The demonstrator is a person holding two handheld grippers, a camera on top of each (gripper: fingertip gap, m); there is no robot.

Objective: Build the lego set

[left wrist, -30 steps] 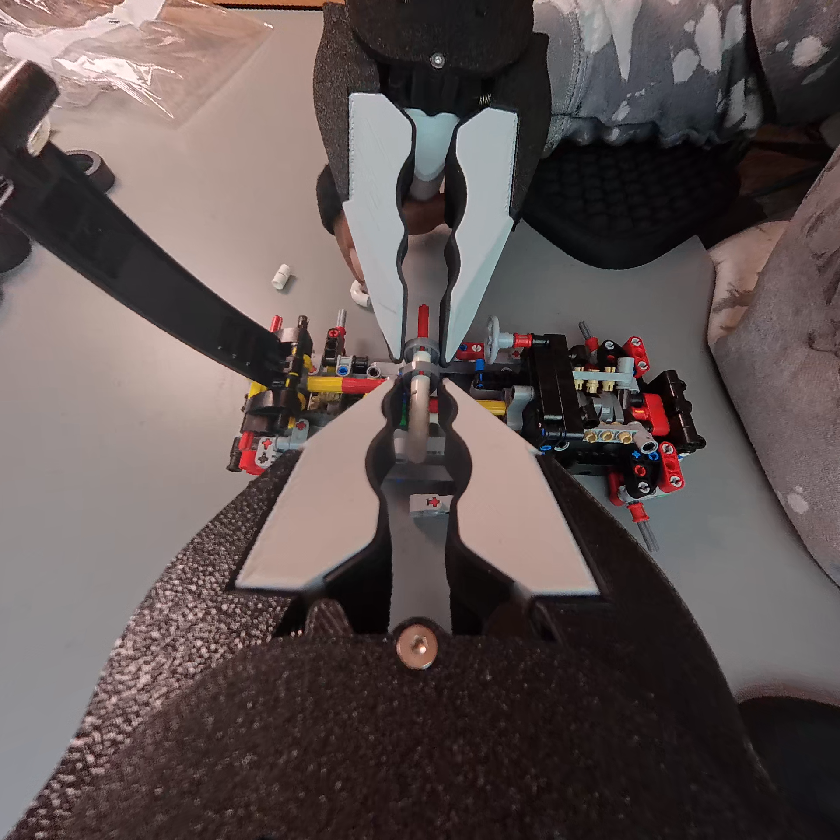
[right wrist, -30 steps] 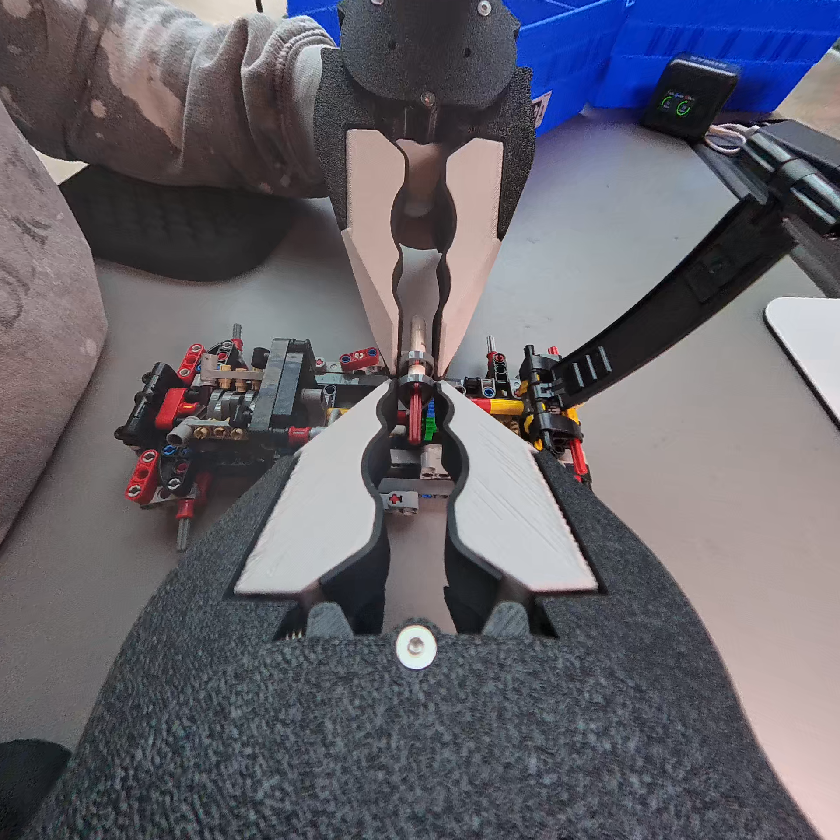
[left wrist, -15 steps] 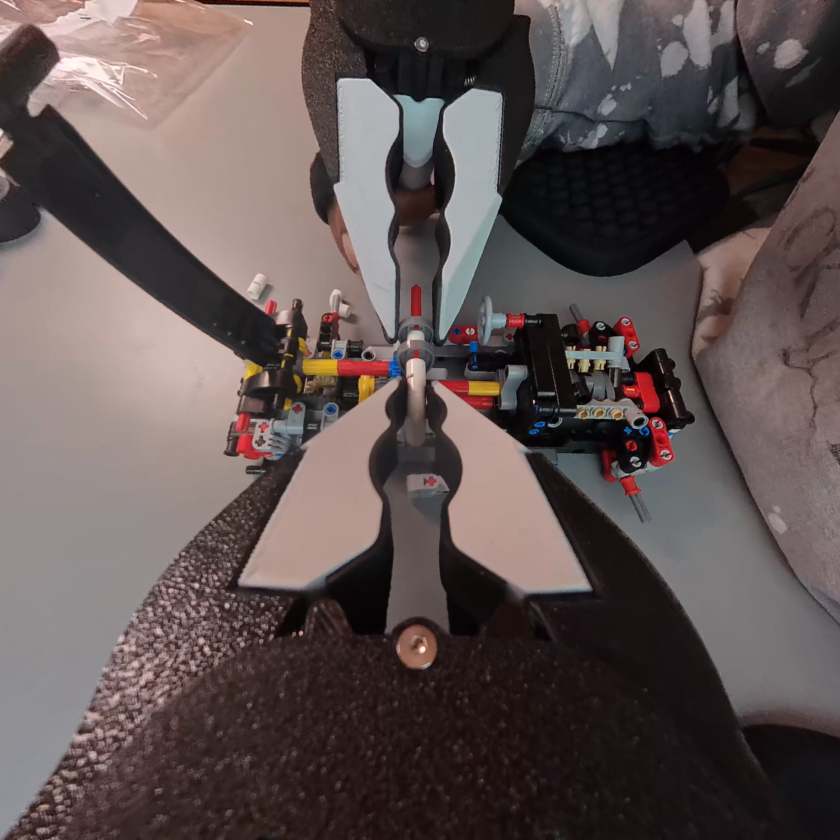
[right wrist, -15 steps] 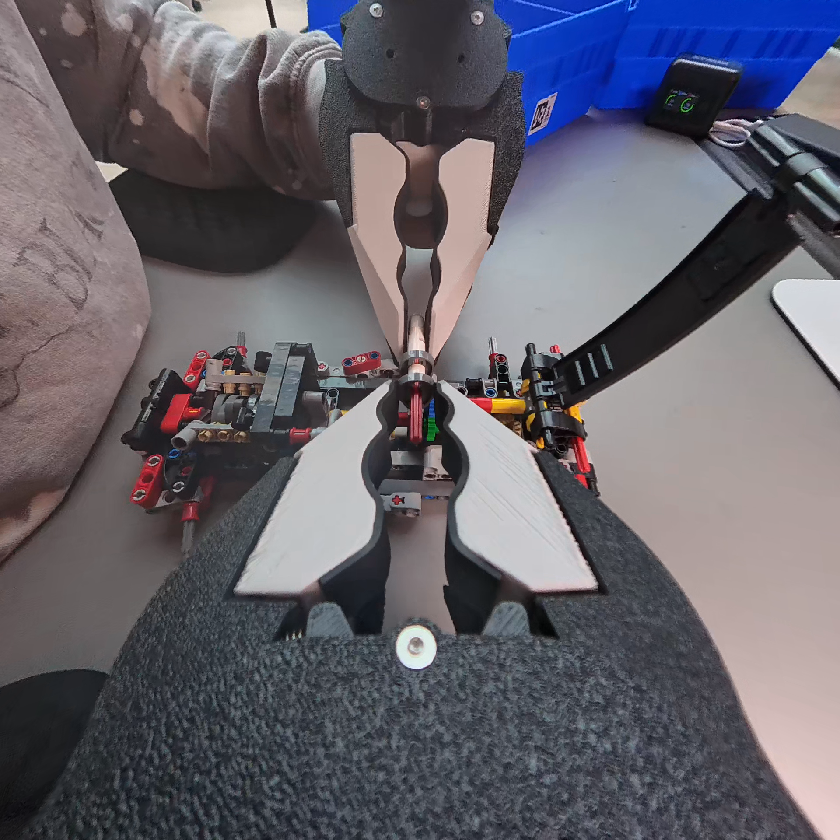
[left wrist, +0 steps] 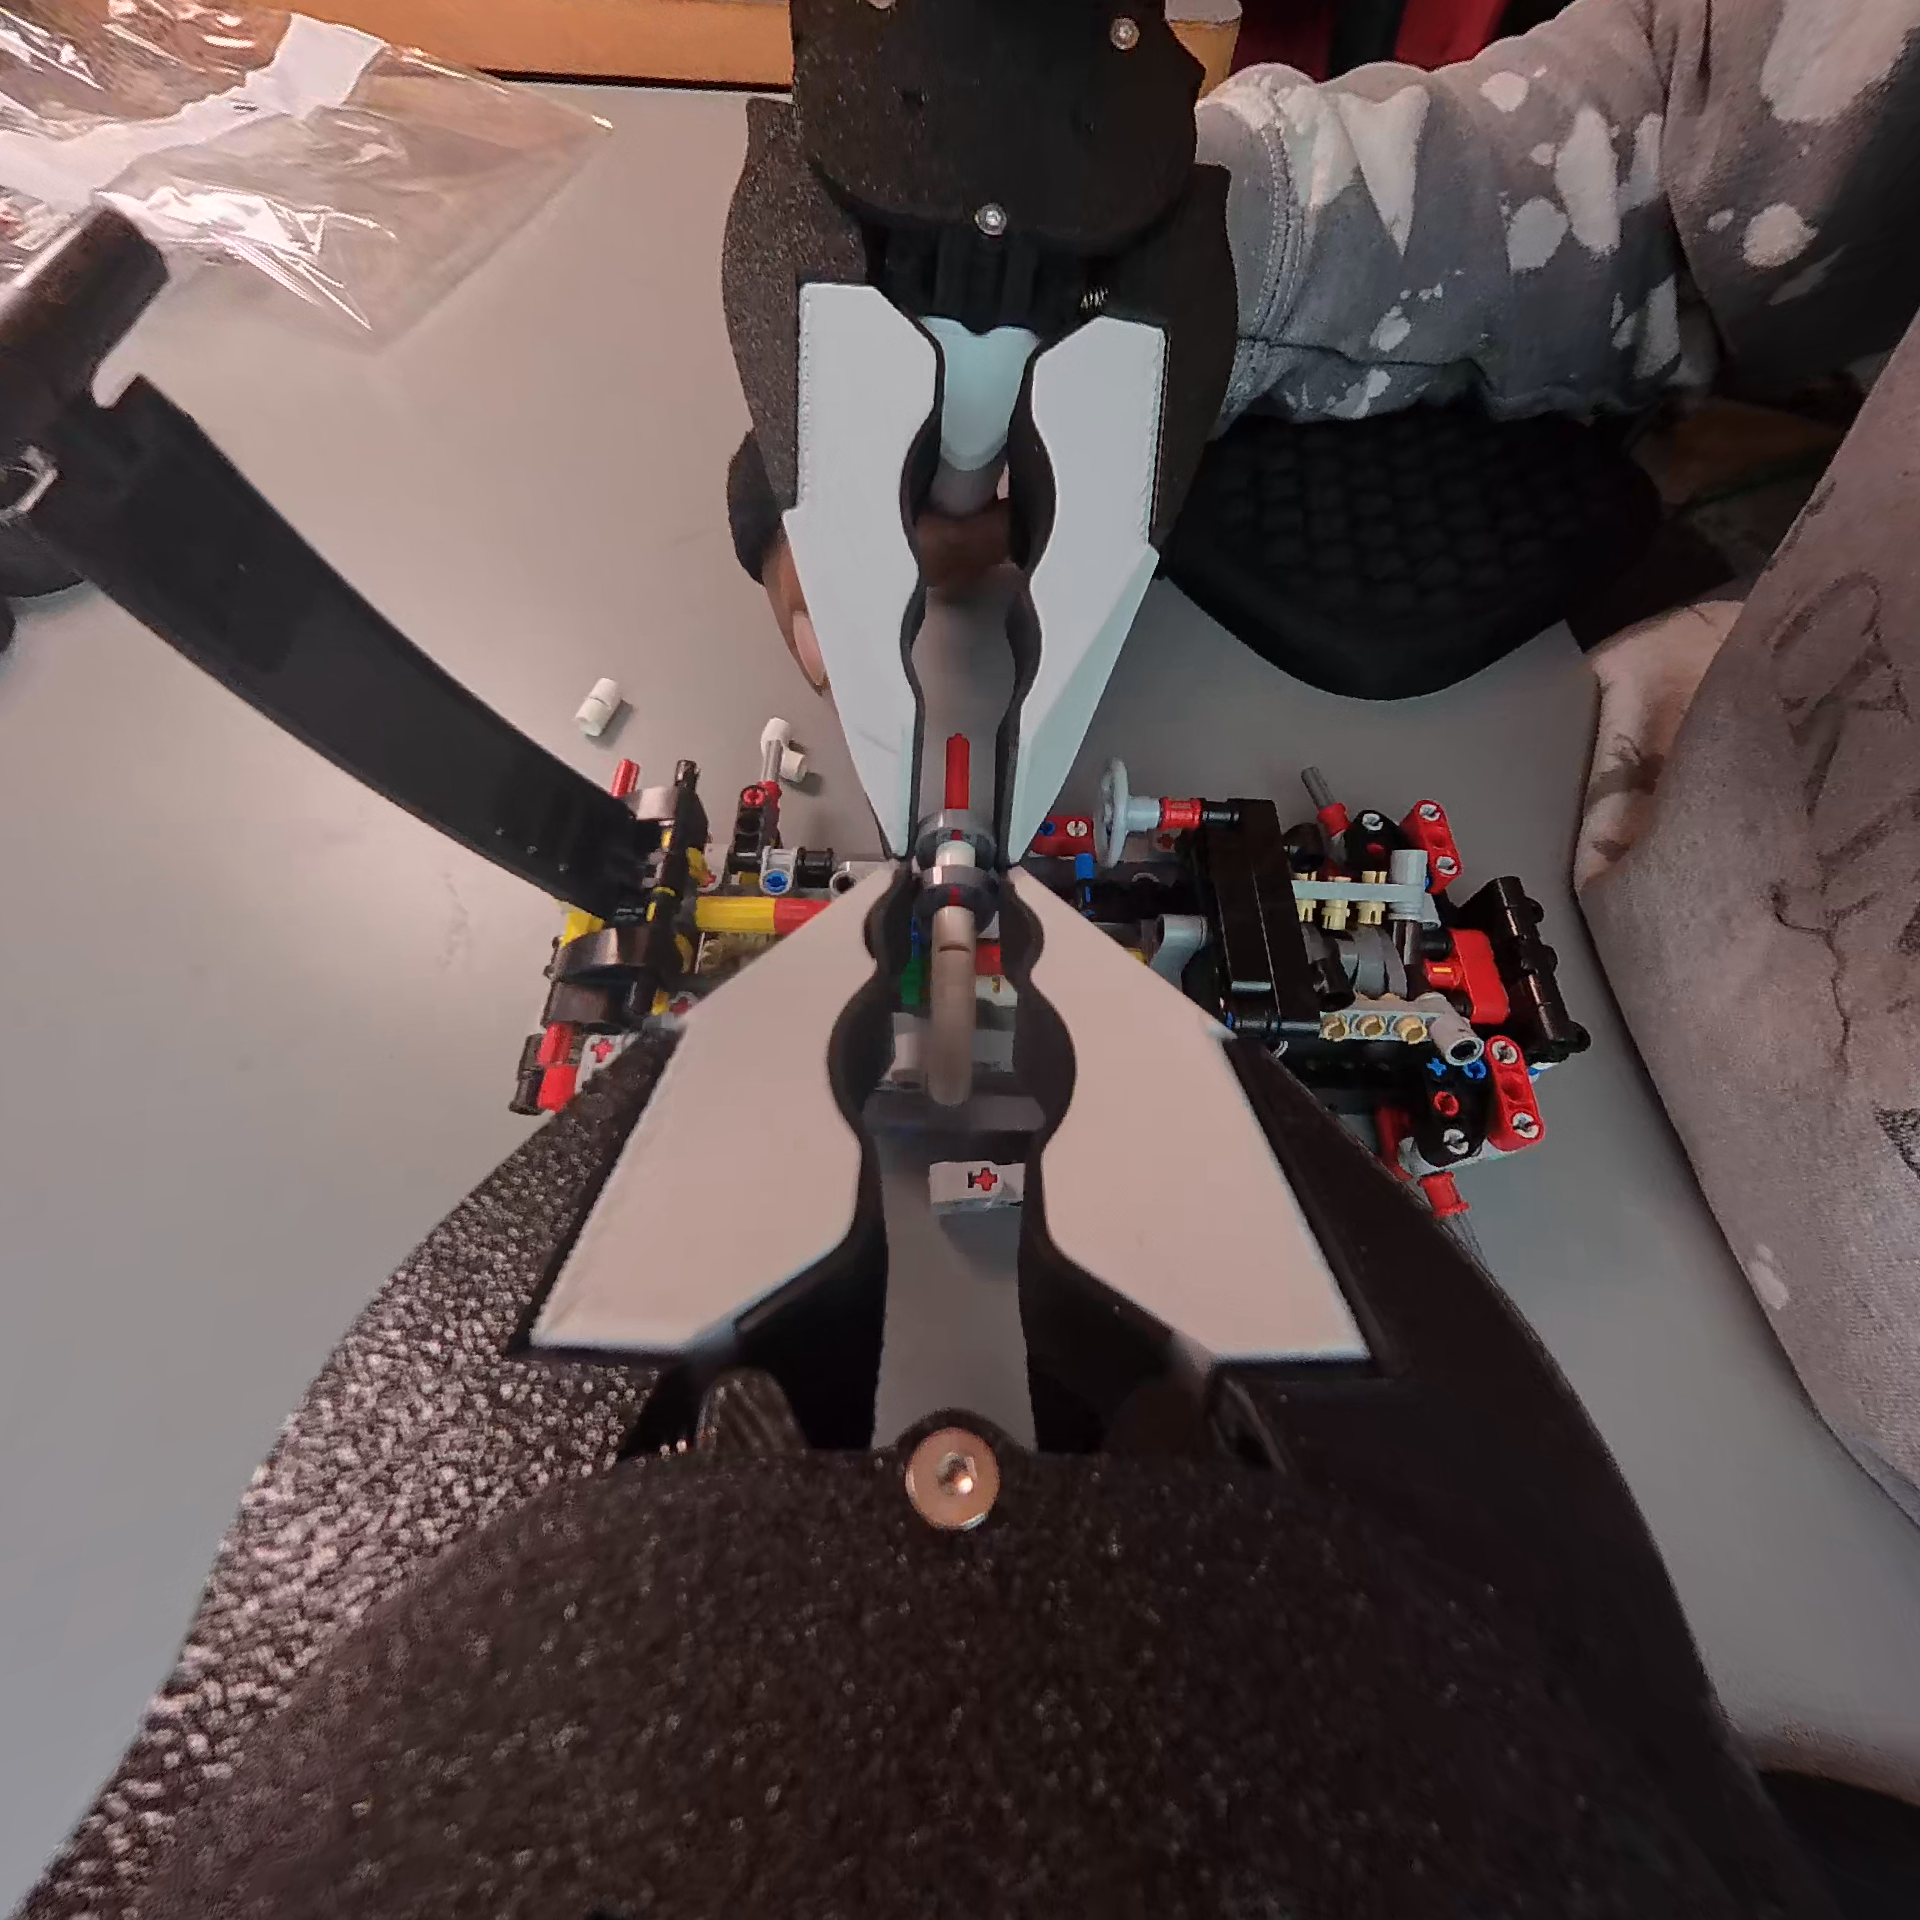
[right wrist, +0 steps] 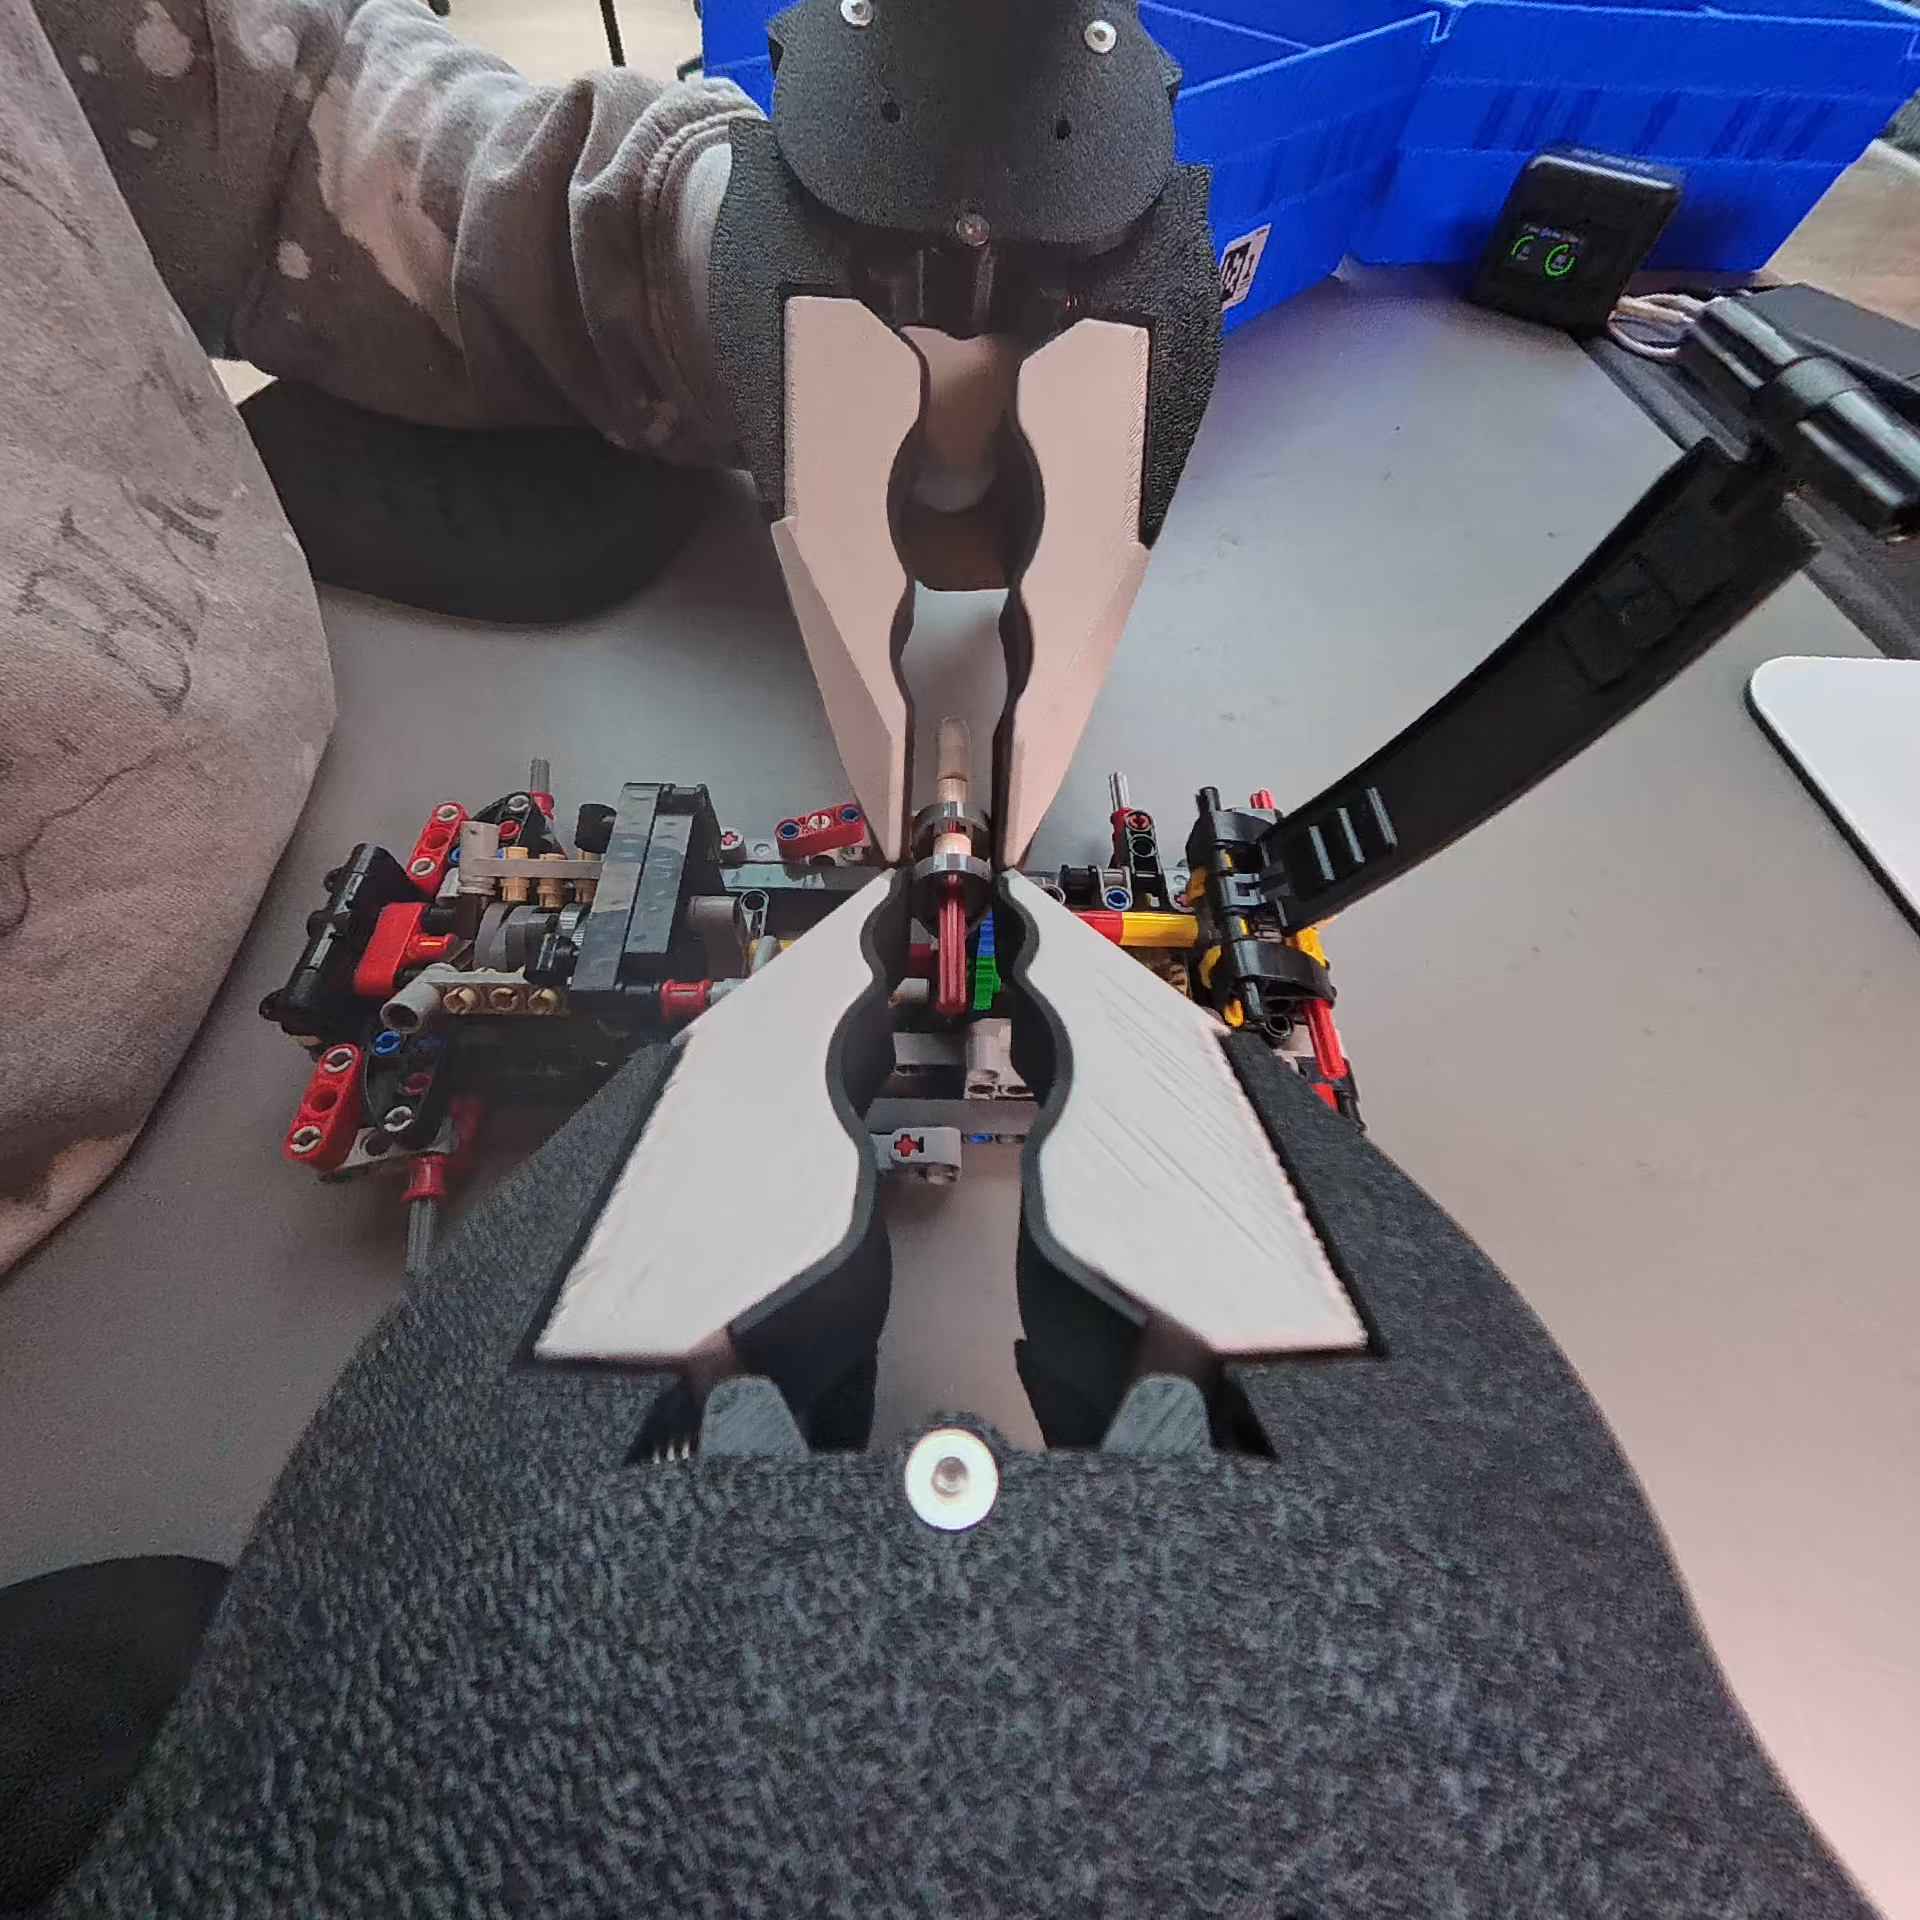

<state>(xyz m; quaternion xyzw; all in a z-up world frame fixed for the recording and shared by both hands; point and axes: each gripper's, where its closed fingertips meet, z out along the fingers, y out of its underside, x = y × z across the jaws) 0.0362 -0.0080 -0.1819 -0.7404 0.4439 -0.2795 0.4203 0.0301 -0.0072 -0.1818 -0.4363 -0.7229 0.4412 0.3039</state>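
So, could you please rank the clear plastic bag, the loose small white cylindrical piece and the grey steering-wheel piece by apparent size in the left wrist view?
1. Clear plastic bag, though cropped
2. Grey steering-wheel piece
3. Small white cylindrical piece

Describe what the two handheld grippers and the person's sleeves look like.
Both the left gripper and right gripper have speckled black bodies, a silver screw, and pale wedge-shaped fingers with wavy black inner edges. The sleeve is grey with pale bleach-like splotches.
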